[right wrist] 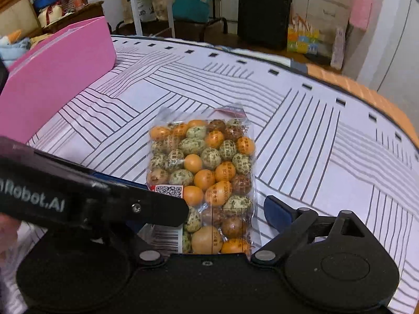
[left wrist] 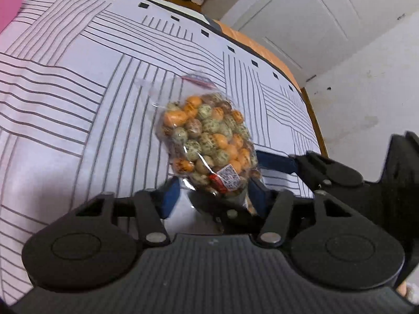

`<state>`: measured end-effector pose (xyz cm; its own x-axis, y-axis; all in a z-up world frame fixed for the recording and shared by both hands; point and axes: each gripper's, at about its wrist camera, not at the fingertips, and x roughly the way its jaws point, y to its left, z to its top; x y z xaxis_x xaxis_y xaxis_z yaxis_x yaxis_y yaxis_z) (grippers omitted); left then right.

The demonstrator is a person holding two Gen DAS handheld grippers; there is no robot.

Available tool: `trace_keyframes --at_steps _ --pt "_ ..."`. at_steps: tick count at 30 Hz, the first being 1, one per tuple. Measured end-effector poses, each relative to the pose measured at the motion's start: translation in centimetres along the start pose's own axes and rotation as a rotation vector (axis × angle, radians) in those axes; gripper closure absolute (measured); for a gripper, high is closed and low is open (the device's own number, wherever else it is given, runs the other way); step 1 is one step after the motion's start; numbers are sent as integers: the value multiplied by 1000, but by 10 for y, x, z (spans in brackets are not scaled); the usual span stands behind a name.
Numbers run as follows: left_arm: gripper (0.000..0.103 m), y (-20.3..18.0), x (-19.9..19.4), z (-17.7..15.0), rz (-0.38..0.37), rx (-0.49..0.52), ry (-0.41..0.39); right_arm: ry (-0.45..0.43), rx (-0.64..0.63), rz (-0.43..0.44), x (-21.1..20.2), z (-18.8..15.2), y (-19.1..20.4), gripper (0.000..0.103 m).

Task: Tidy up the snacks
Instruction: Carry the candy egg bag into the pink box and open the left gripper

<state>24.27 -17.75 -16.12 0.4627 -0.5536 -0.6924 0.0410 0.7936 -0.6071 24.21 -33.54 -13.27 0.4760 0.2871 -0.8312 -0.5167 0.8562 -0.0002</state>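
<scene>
A wide bed (right wrist: 301, 120), covered in a white sheet with grey line patterns, is filling both views, with a pink box (right wrist: 57, 78) standing on it at its far left, well apart from the rest. Near the middle of the sheet a clear snack bag (right wrist: 201, 172) of orange, green-speckled and brown coated nuts is lying flat. The left gripper (left wrist: 213, 188) is reaching over the bag's near end, its blue pads sitting on either side of the plastic and seemingly pinching it, though I cannot tell for sure that they are pressing. The right gripper (right wrist: 222, 209) is standing wide open astride the same end, holding nothing. The step in hand looks like the pick-up of the bag; the next move is probably calling for a firm pinch and a lift toward the pink box. A QR sticker (right wrist: 169, 191) and a barcode are showing; "nRobot.AI" is readable on the left tool's arm.
</scene>
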Motion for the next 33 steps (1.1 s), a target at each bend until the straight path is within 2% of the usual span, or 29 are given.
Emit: trace_keyframes --at_steps 4,8,13,18,23,33 --pt "55 3 4 2 -11 -10 14 3 -10 -40 -4 3 13 24" --pt "56 7 0 5 -35 -26 12 4 76 -38 -9 8 15 30" --pt "56 5 -18 11 -14 29 27 -26 93 -40 -20 10 36 31" --pt "55 0 -41 15 44 89 63 -38 141 -26 -33 15 60 31" --pt "55 -8 -72 15 116 127 82 -43 123 -13 -55 24 89 32" --pt "55 -15 -161 11 95 117 78 -47 65 -35 -119 52 152 32"
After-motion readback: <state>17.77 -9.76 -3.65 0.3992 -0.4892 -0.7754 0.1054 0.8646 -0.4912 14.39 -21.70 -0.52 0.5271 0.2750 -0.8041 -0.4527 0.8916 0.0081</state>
